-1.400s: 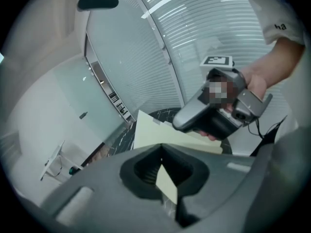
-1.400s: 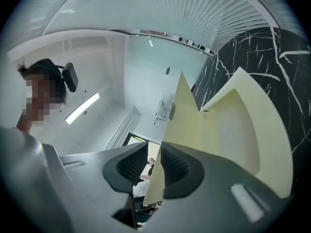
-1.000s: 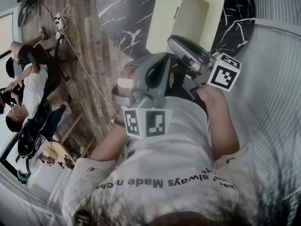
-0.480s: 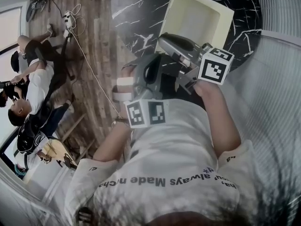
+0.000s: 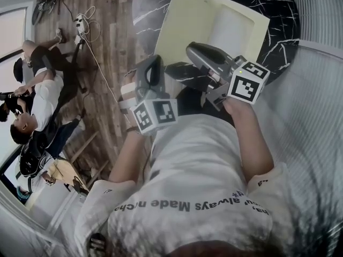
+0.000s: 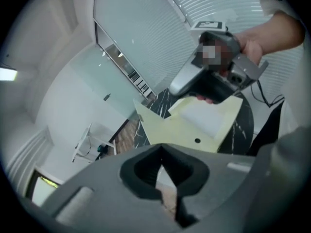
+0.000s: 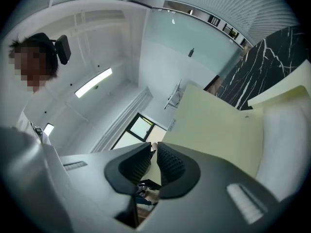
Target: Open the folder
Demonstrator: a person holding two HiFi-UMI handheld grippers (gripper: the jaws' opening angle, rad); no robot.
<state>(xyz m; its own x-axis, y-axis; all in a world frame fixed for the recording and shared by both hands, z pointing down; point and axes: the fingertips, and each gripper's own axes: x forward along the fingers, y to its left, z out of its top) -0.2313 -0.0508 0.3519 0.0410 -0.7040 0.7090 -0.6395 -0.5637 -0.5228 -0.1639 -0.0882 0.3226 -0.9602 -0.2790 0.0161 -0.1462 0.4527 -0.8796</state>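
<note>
1. Head view – we look steeply down past our white T-shirt (image 5: 198, 159) at a pale yellow folder (image 5: 182, 31). It lies on a round black marble table (image 5: 147, 7), with both tongs just on our side of it.
2. We see the folder's cover (image 5: 174, 20) tilted up on the left, and a white sheet (image 5: 231, 33) in the inner pocket.
3. Our left gripper (image 5: 151, 62) hovers beside the cover's near edge. In the left gripper view its jaws meet at the tips with nothing between them.
4. Our right gripper (image 5: 192, 50) points level at the folder's near edge. In the right gripper view its ribbed pads stand a narrow slit apart – they have just been opening – and press on nothing. The cover rises just behind them.
5. At far left, people (image 5: 37, 90) sit on a wood floor (image 5: 112, 47).
</note>
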